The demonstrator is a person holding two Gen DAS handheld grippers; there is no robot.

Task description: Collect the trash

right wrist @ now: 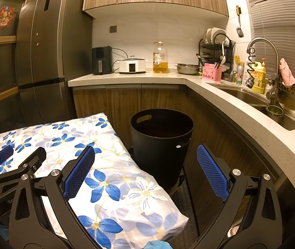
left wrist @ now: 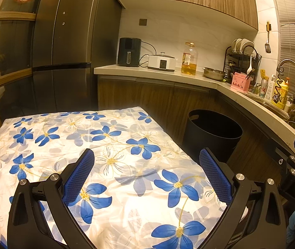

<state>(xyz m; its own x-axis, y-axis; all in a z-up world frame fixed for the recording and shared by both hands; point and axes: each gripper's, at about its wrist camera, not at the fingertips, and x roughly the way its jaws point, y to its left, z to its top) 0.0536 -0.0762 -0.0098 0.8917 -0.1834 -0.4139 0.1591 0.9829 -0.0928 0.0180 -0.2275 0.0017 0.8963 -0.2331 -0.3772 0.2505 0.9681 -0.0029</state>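
Observation:
A black round bin (left wrist: 212,132) with a handle slot stands on the floor beside the table, in front of the counter cabinets; it shows in the right wrist view (right wrist: 162,145) too. My left gripper (left wrist: 146,155) is open and empty above the flowered tablecloth (left wrist: 110,145). My right gripper (right wrist: 145,153) is open and empty, over the table's right edge with the bin straight ahead. The left gripper (right wrist: 18,155) also shows at the left of the right wrist view. No loose trash shows on the cloth (right wrist: 106,176).
An L-shaped counter (right wrist: 126,76) holds an air fryer (right wrist: 101,60), a white cooker (right wrist: 132,64), an oil bottle (right wrist: 160,58), a steel bowl (right wrist: 188,68), a dish rack (right wrist: 216,47) and a sink (right wrist: 249,97). A tall fridge (right wrist: 47,51) stands at the left.

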